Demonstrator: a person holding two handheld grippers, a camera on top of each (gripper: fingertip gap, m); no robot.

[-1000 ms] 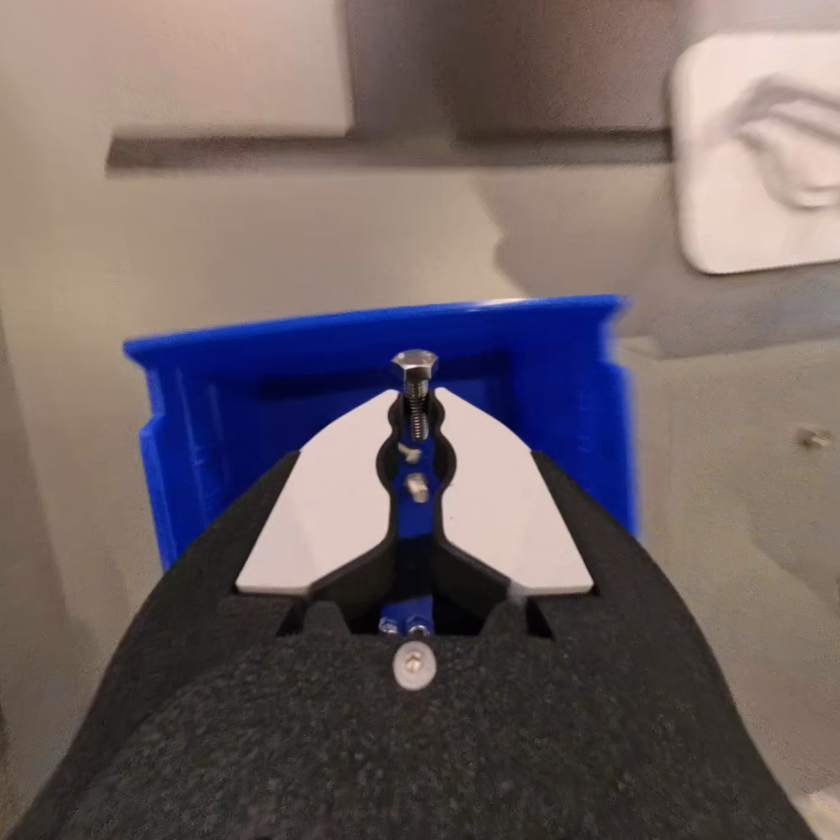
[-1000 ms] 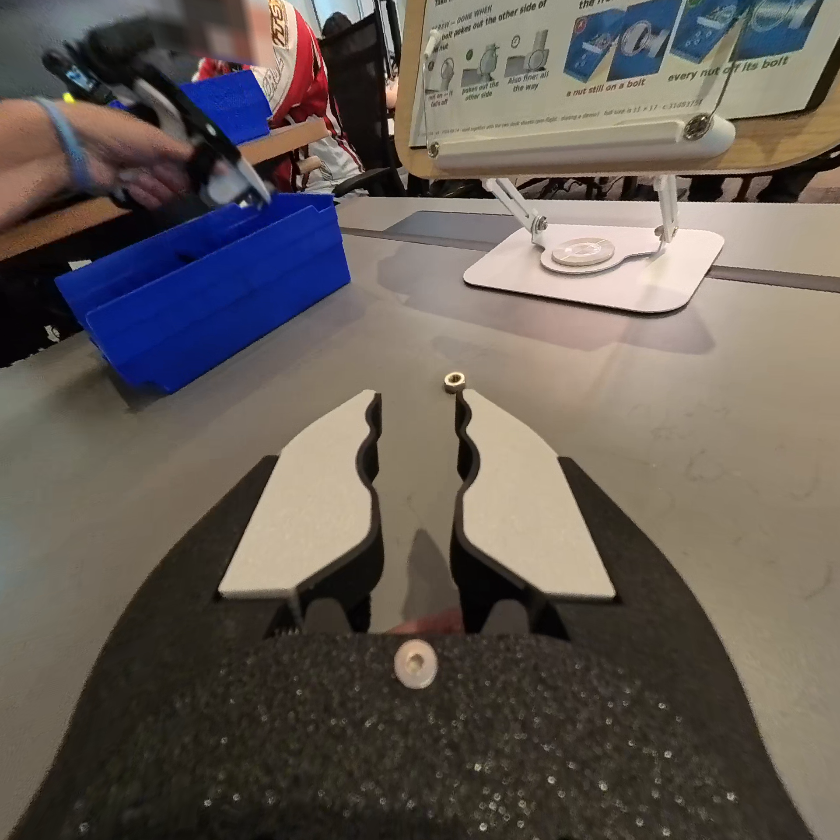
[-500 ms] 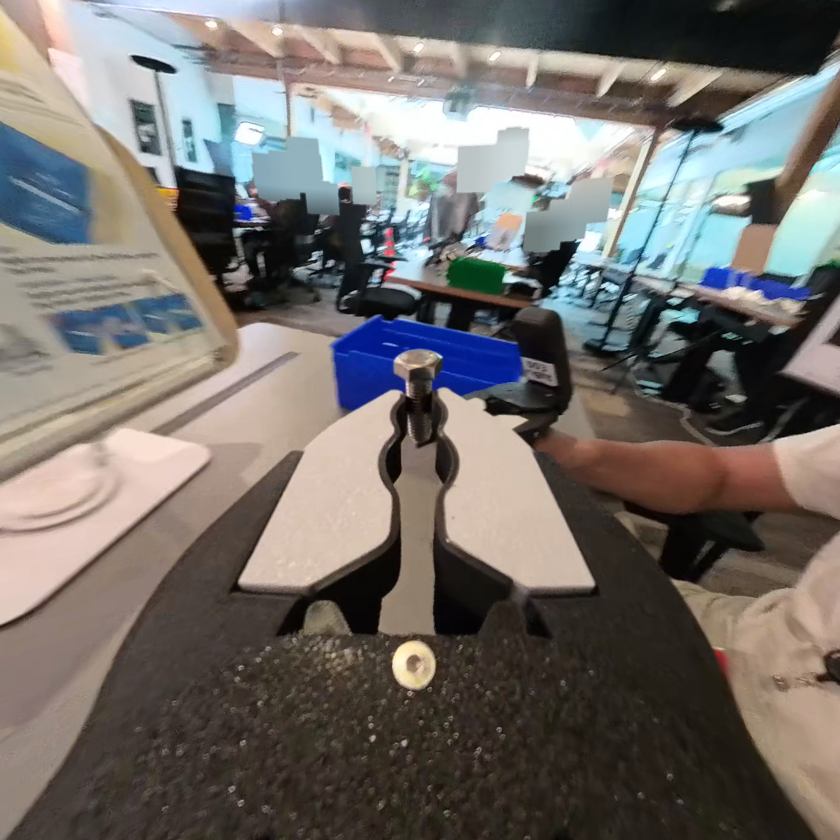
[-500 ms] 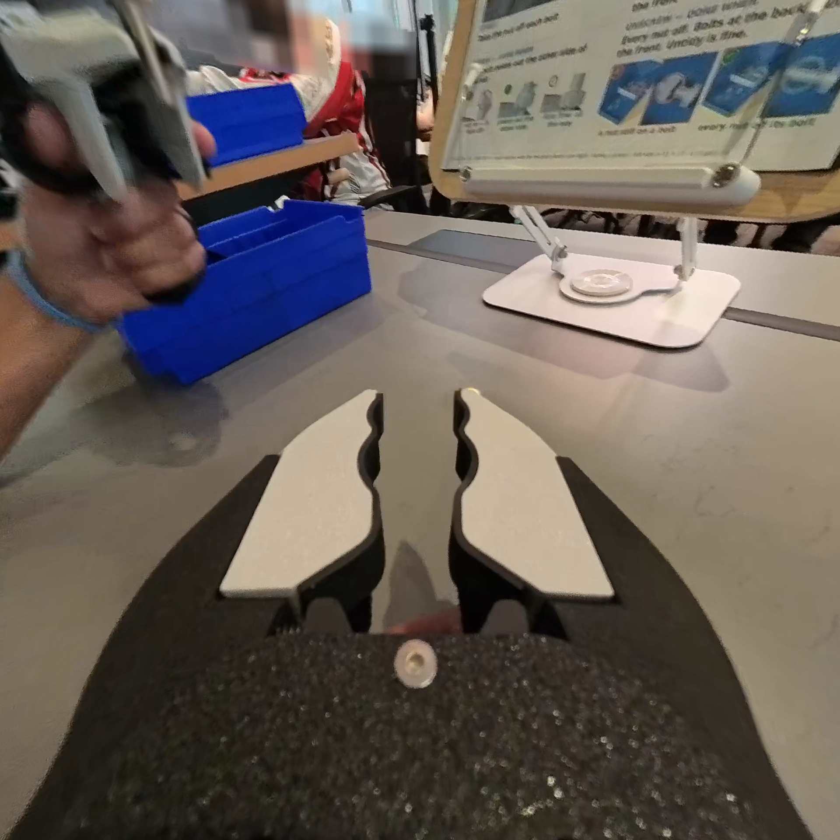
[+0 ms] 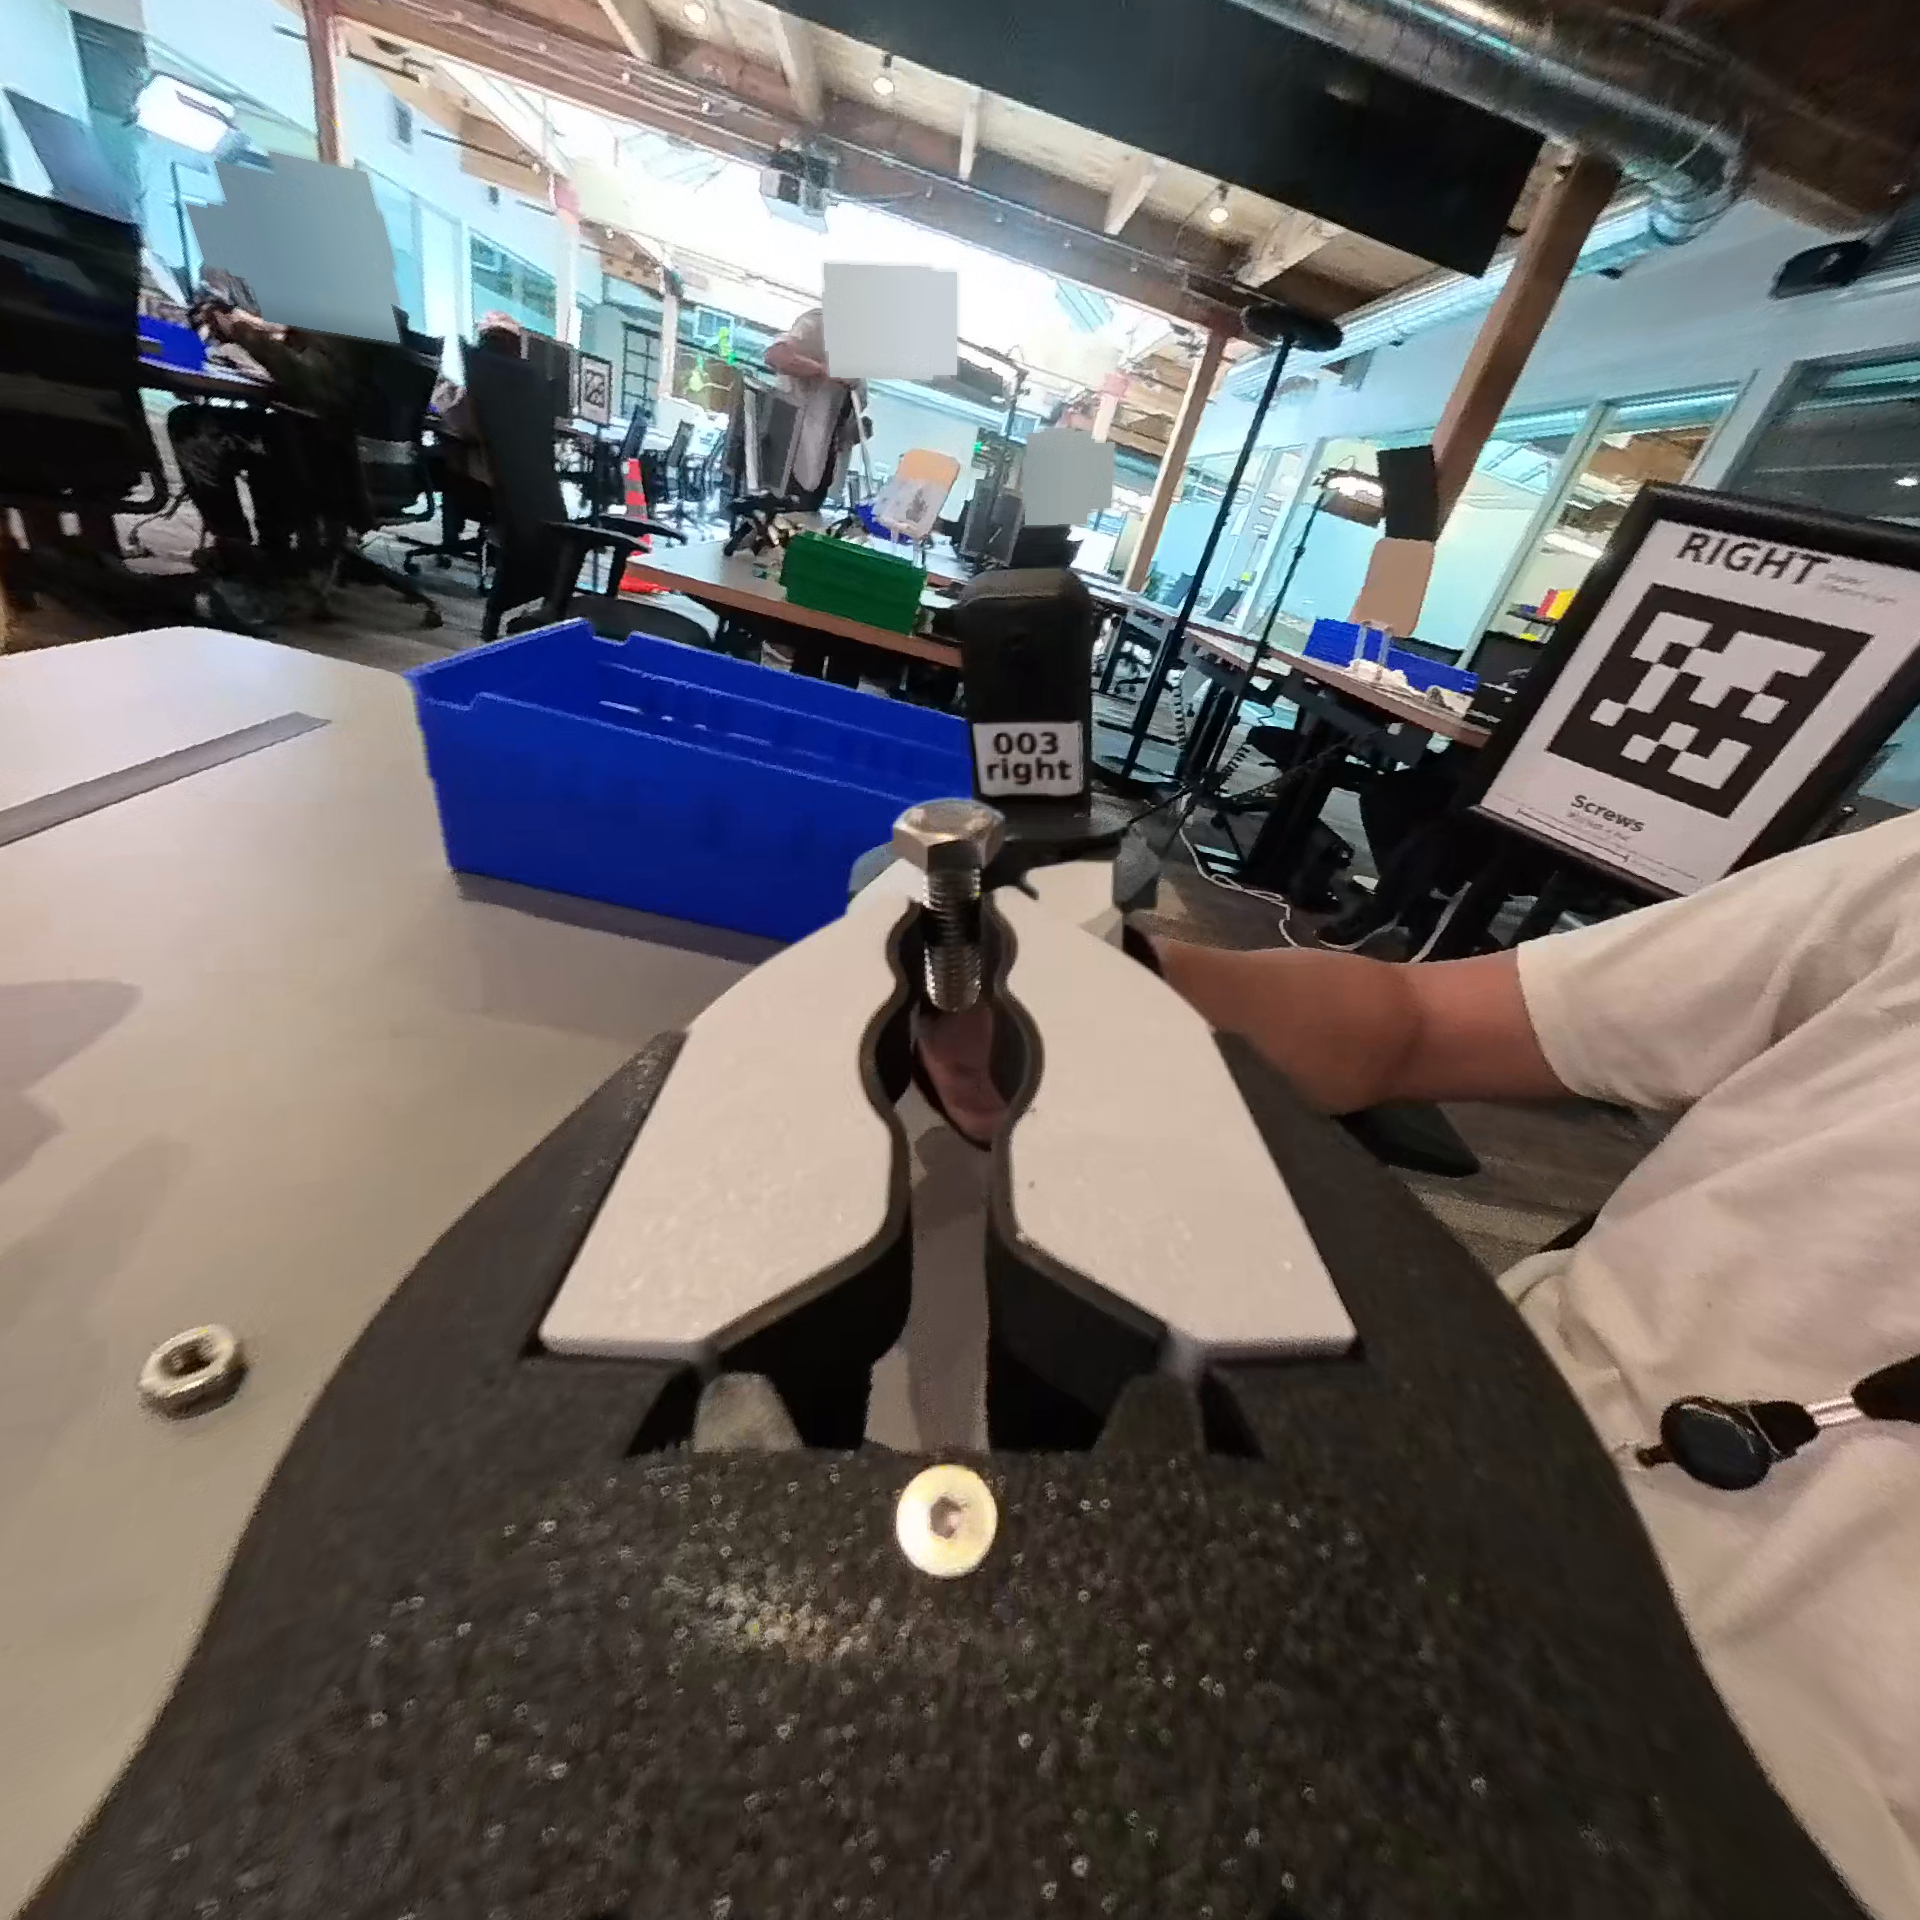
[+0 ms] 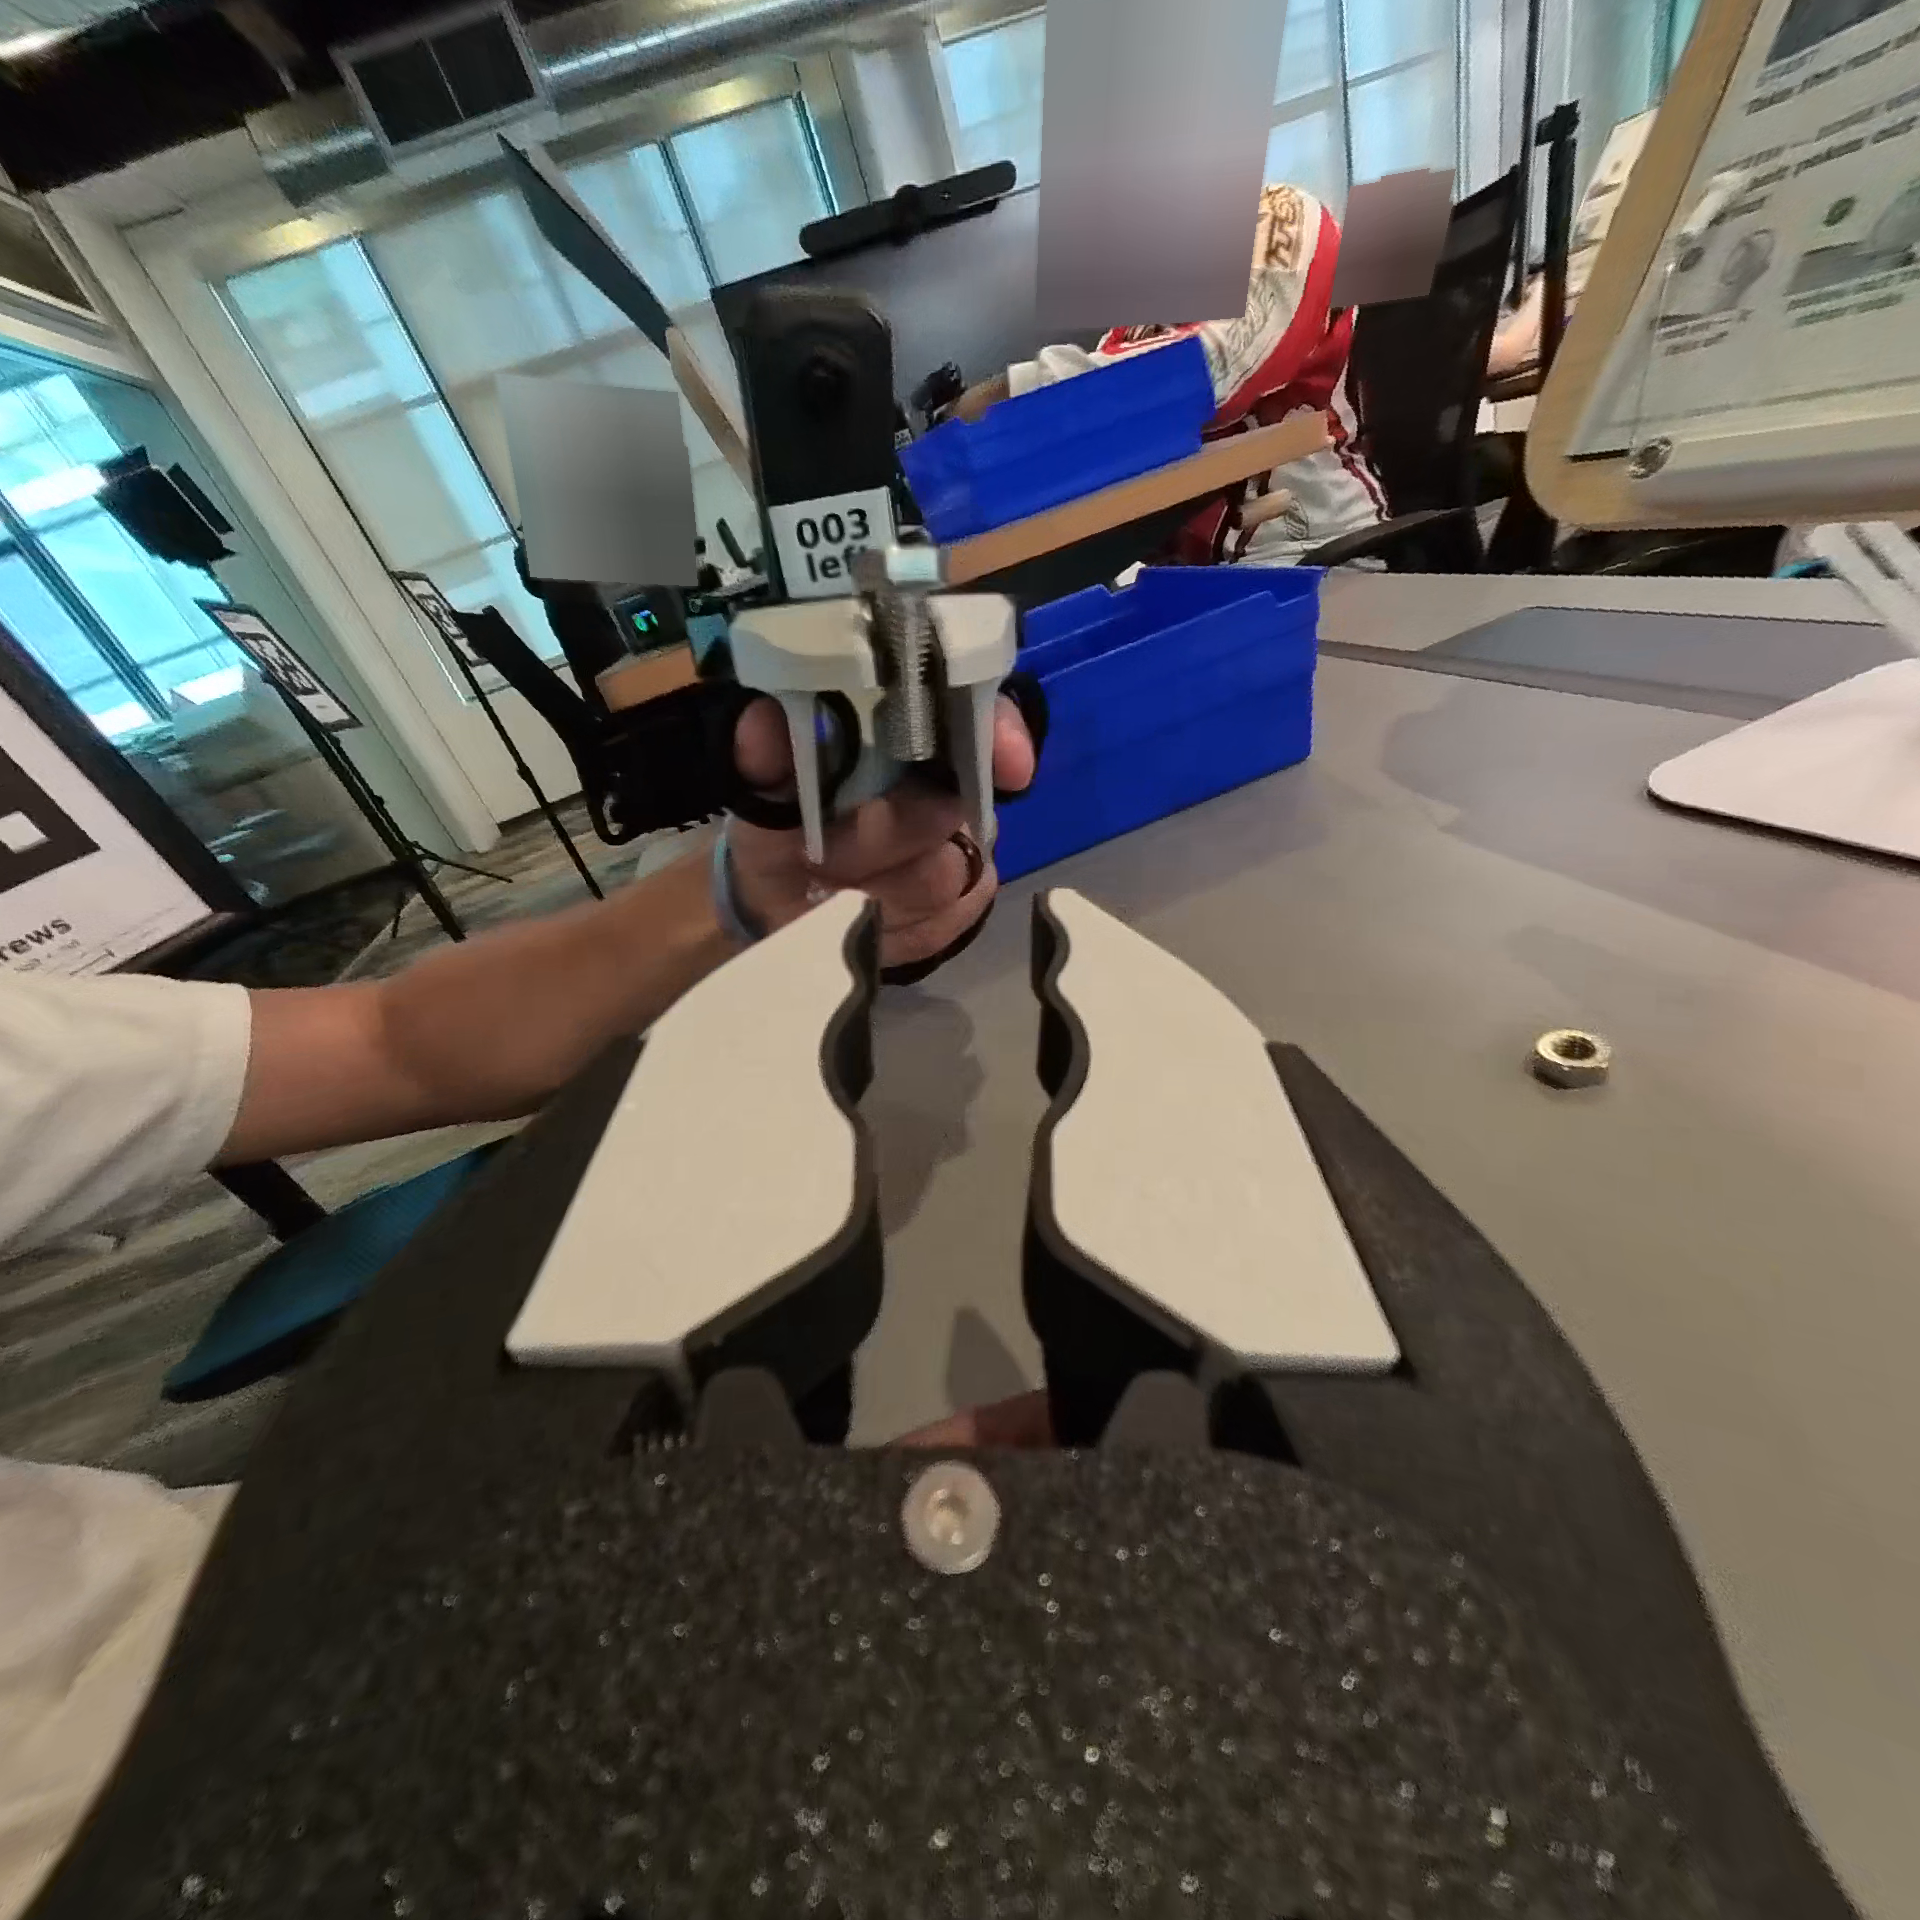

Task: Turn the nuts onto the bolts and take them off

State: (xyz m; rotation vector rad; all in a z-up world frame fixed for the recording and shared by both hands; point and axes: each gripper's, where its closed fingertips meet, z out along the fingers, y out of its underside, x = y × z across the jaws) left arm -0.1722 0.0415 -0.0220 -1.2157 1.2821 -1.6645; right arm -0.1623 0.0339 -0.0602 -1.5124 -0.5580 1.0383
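Observation:
My left gripper [image 5: 951, 914] is shut on a silver hex bolt [image 5: 948, 904], head up, held above the grey table. In the right wrist view the same gripper [image 6: 883, 665] faces me with the bolt [image 6: 906, 665] upright between its fingers. A silver nut [image 5: 192, 1367] lies on the table at the left of the left wrist view; it also shows in the right wrist view [image 6: 1569, 1057], to the right of my fingers. My right gripper [image 6: 954, 914] is open and empty, low over the table, pointing at the left gripper. It shows behind the bolt in the left wrist view [image 5: 1023, 727].
A blue plastic bin [image 5: 665, 790] stands on the table behind the bolt, also in the right wrist view [image 6: 1153, 707]. A white stand base [image 6: 1808, 769] with an instruction board sits at the right. A framed marker sign [image 5: 1704, 707] stands off the table. Desks, chairs and people fill the background. The grippers' ends are close to 4 cm from one another. From either gripper's tips it is about 20 cm to the silver nut [image 5: 192, 1367]. It is also in sight in the right wrist view [image 6: 1561, 1049].
My left gripper lifted the bolt out of the blue bin and swung round to face my right gripper. My right gripper turned left, off the nut, toward the bolt.

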